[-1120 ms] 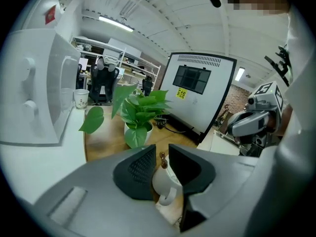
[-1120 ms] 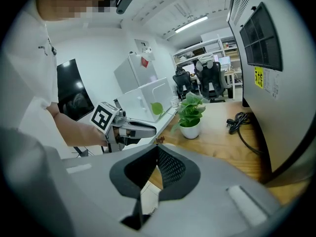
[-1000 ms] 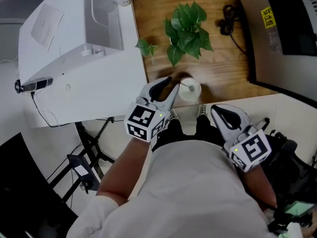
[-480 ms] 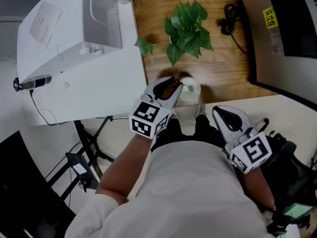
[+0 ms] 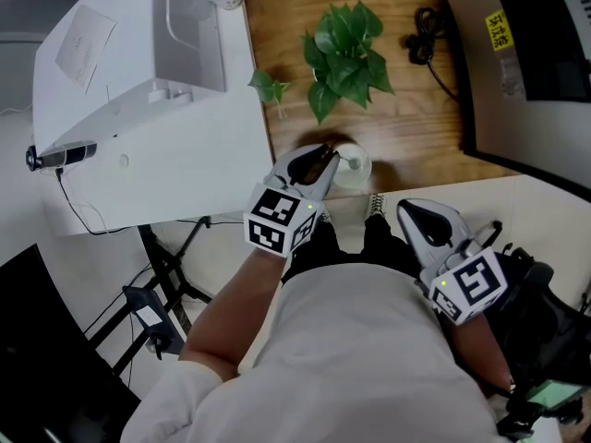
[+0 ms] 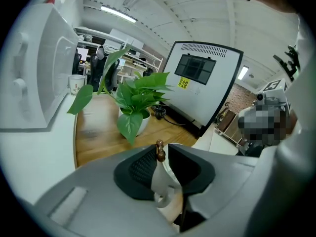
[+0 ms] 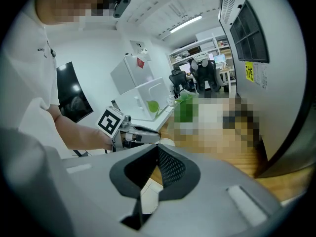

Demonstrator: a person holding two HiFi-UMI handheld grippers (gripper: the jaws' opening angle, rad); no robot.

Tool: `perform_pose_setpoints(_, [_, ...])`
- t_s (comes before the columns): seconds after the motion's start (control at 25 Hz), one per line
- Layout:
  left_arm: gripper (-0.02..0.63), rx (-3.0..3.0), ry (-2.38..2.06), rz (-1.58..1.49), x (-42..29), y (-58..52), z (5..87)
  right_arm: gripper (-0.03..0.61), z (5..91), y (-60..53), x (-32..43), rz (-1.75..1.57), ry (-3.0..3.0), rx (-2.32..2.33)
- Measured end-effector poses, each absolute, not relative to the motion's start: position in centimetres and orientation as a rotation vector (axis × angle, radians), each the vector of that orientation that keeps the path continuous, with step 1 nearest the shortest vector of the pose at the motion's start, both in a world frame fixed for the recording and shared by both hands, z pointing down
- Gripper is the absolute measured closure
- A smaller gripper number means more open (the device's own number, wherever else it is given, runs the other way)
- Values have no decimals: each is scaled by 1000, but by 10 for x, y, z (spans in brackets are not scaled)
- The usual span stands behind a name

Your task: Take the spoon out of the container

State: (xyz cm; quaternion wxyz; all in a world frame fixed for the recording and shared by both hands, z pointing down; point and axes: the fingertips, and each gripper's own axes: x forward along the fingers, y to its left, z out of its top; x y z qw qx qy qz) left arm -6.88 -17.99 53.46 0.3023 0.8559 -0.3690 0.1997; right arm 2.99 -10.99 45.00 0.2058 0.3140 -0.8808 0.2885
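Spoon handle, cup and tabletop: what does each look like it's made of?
Spoon handle: probably wood, matte brown with a turned, beaded tip.
Cup: likely glazed ceramic, smooth plain white with a loop handle.
Tabletop: wood or wood-look laminate, warm brown grain with a slight sheen.

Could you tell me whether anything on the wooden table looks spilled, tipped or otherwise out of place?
Nothing stands out. The white mug stands upright near the front edge of the wooden table with the spoon in it. The potted plant is upright, and the wood shows no spill.
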Motion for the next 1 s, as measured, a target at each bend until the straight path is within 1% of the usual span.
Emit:
perform_pose_setpoints(0.12, [550, 2276, -984, 537, -69, -180, 533, 571, 449, -108, 30, 801, -2457, 875])
perform_pose_setpoints(0.6, [558, 2316, -988, 534, -64, -178, 519, 571, 441, -104, 31, 771, -2480, 887])
perform_pose_setpoints(1.0, [559, 2402, -999, 455, -61, -175, 473, 571, 431, -100, 25, 733, -2509, 886])
